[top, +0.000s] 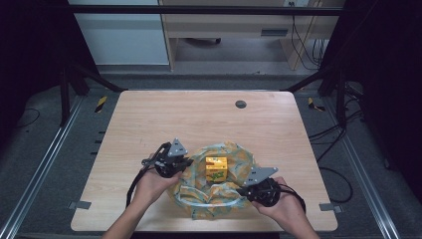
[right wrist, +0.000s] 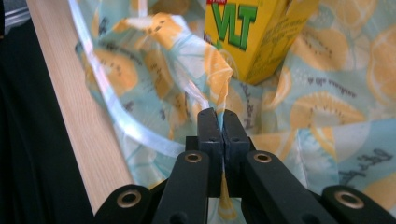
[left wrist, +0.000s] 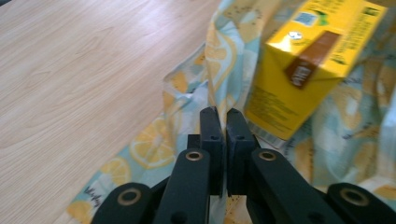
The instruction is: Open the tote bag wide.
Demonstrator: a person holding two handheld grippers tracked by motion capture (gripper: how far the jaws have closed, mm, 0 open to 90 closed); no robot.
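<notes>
A pale wooden bench (top: 149, 124) carries a crumpled cloth printed with yellow lemon slices on light blue (top: 234, 159), and on the middle of that cloth a yellow cardboard drink carton (top: 216, 169) is stood upright.

At about nine o'clock from the carton the left tool (top: 186, 162) is held at the cloth's edge. In the left gripper view its jaws are seen drawn together (left wrist: 223, 116) over the cloth's border just beside the carton's base; fabric appears to be pinched between them, though the bite itself is hidden.

At about four o'clock from the carton the right tool (top: 244, 191) is held at the near edge of the cloth. In the right gripper view its jaws are closed (right wrist: 218, 116) on a raised fold of the fabric, which is seen standing up out of the pinch and hanging below it.

The step in hand is judged to be the wrapping of the carton: two edges are gripped, none yet laid over it. Next, the gripped edges would have to be lifted and drawn across the carton's top, kept taut enough that the carton is not tipped.
</notes>
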